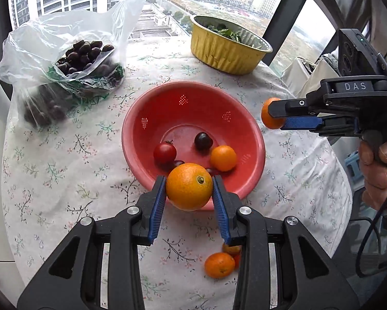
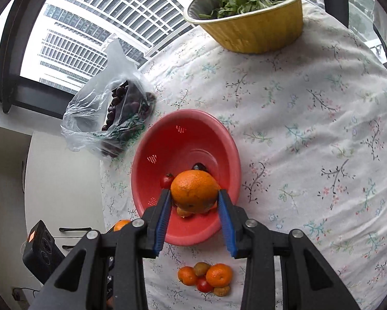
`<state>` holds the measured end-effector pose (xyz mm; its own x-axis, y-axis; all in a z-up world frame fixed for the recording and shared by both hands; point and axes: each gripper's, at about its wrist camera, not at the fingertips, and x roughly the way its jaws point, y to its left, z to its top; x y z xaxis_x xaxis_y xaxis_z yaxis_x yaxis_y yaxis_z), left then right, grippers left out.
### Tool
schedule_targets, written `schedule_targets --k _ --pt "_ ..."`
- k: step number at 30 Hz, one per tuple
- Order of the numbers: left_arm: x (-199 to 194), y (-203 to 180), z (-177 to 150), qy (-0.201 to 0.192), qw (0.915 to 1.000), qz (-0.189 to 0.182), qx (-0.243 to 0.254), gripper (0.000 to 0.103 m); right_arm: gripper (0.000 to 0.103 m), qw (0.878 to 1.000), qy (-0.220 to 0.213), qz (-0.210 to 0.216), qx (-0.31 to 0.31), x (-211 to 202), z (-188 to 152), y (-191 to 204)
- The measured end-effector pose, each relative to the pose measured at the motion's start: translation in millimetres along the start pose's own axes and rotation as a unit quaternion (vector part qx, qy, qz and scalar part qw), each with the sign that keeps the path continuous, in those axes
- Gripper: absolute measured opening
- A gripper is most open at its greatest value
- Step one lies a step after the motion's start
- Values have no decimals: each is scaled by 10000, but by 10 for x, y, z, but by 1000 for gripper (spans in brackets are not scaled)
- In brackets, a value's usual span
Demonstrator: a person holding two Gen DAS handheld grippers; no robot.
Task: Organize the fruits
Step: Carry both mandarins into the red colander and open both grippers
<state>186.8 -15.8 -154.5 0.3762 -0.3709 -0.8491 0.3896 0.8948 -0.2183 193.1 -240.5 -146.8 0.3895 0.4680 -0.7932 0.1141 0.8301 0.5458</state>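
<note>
The left tool [image 1: 189, 187] gripped an orange [image 1: 189, 186] above the red bowl's [image 1: 146, 118] near rim. The right tool [image 2: 194, 192] clasped another orange [image 2: 194, 190] over that bowl; loose fruit [image 2: 206, 277] lay on the surface [image 2: 309, 129].

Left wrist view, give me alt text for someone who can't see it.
The left gripper holds an orange above the near rim of a red colander containing small fruits. The right gripper holds a smaller orange fruit at right, above a floral tablecloth.
</note>
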Motion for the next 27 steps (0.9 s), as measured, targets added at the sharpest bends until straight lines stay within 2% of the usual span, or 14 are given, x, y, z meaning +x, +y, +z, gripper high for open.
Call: schedule_targets --k 7,14,23,25,27 --pt "524 9 345 257 9996 9 -79 33 39 9973 420 -166 -577 470 219 282" --pt "881 -81 408 462 9989 4 -47 33 39 9936 651 -499 -777 754 254 233" --pt "1083 -110 368 622 9979 179 -79 34 39 9881 797 -847 -1004 953 282 165" --pt "1091 -134 360 598 9980 200 -71 39 40 9868 832 -909 -1046 975 265 160" --pt "1080 -151 357 545 9982 232 -46 57 40 9860 837 -943 -1089 988 251 161"
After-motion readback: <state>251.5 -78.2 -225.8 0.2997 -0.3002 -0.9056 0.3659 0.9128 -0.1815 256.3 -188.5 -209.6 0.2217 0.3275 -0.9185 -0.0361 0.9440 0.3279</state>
